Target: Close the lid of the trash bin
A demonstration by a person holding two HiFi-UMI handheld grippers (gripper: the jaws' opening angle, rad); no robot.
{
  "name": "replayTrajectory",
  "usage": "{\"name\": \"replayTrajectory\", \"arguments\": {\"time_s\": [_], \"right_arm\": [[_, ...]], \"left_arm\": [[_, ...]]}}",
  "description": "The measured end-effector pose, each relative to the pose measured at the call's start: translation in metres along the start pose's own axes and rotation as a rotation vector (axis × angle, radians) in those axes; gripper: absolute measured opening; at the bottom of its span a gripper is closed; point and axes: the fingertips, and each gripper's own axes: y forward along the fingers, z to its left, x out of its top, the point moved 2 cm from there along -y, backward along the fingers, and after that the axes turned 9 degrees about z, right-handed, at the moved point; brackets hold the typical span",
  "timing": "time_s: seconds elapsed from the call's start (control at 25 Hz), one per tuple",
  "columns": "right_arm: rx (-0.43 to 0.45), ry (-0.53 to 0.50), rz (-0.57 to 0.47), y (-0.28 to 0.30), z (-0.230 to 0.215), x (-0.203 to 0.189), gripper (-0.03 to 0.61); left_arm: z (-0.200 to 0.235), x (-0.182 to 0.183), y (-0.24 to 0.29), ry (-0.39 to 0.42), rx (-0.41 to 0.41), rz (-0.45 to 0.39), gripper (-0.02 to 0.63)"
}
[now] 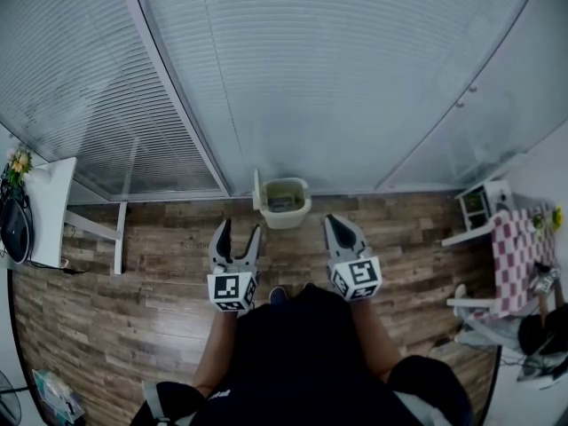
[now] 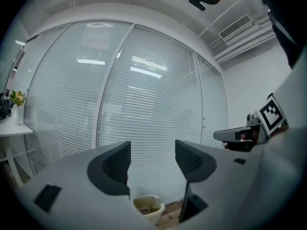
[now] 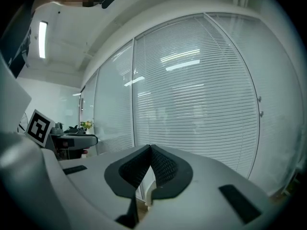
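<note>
A small cream trash bin (image 1: pixel 285 202) stands on the wood floor against the glass wall, its lid (image 1: pixel 257 190) swung up on its left side and its mouth uncovered. My left gripper (image 1: pixel 236 238) hovers just in front of it to the left, jaws open and empty. Held level with it on the right, my right gripper (image 1: pixel 339 230) has its jaws shut on nothing. In the left gripper view the bin (image 2: pixel 147 208) shows low between the open jaws, well ahead of them. In the right gripper view the pads (image 3: pixel 163 169) meet, and only a sliver of the bin's lid (image 3: pixel 141 195) shows below them.
Glass walls with blinds (image 1: pixel 337 78) close off the space behind the bin. A white table (image 1: pixel 49 211) with flowers stands at left. At right are a checkered table (image 1: pixel 515 247) and a white shelf (image 1: pixel 484 204). The person's dark clothing (image 1: pixel 302 353) fills the lower middle.
</note>
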Motion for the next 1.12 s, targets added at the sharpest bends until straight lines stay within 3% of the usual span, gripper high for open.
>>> {"name": "replayTrajectory", "arguments": {"time_s": [0.24,0.52,0.68,0.92,1.12], "right_arm": [[-0.013,0.017,0.018,0.000,-0.001,-0.007,0.003],[-0.025,0.013,-0.051,-0.004,-0.006,-0.001,0.003],[-0.007,-0.049,-0.050,-0.005,-0.002,-0.003,0.003],[-0.001,0.002,-0.030,0.018,-0.025,-0.014,0.003],[0.034,-0.035,-0.021,0.037,-0.039,-0.004,0.003]], "left_arm": [[0.003,-0.004,0.000,0.002,-0.005,-0.007,0.268],[0.004,-0.008,0.000,0.003,-0.016,-0.013,0.268],[0.002,-0.016,0.004,-0.011,-0.008,-0.004,0.268],[0.001,-0.018,0.027,-0.015,0.001,-0.001,0.268],[-0.002,-0.019,0.058,0.007,0.014,0.002,0.268]]}}
